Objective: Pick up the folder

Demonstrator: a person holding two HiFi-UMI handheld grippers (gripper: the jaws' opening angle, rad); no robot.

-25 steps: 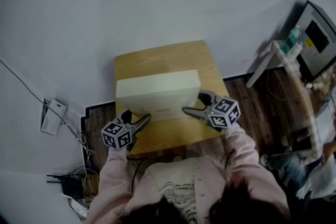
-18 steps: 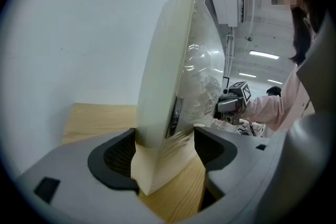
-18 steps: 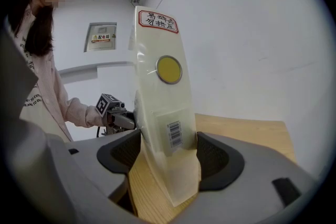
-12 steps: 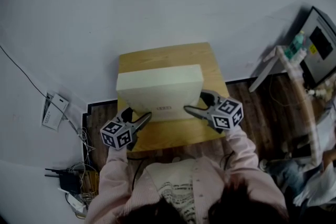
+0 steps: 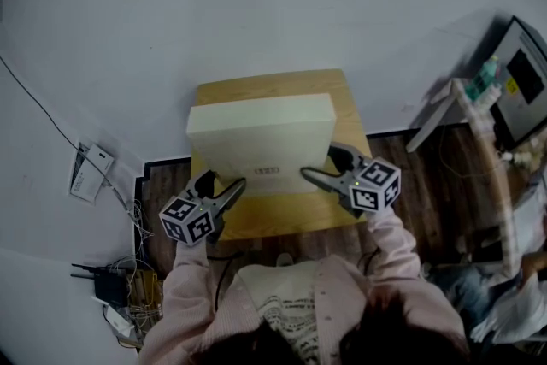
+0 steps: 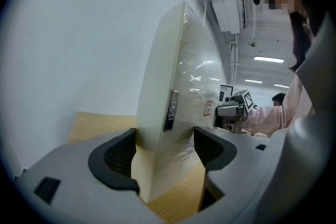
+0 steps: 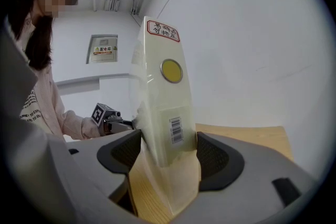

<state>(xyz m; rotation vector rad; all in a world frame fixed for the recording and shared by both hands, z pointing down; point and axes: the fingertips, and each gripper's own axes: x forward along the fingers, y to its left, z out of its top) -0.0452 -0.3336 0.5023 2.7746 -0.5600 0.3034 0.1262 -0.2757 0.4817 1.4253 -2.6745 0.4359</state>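
A thick cream box folder [image 5: 261,137] stands over a small wooden table [image 5: 282,218], held from both near corners. My left gripper [image 5: 224,184] is shut on its left near edge, my right gripper [image 5: 320,165] on its right near edge. In the left gripper view the folder [image 6: 178,86] rises upright between the dark pads [image 6: 118,157], with a metal label holder on its spine. The right gripper view shows the folder [image 7: 163,107] with a yellow dot, a barcode and a red-framed sticker, clamped between the right gripper [image 7: 168,152] pads. The opposite gripper [image 7: 105,115] shows beyond it.
The table stands against a pale wall. On the floor to the left lie a white box [image 5: 90,184] and a tangle of cables with a power strip [image 5: 128,303]. At the right stand a white desk leg [image 5: 432,111] and a dark device [image 5: 523,68].
The folder has come up a little toward the camera and looks larger. Both grippers stay clamped on its near corners and have shifted only slightly.
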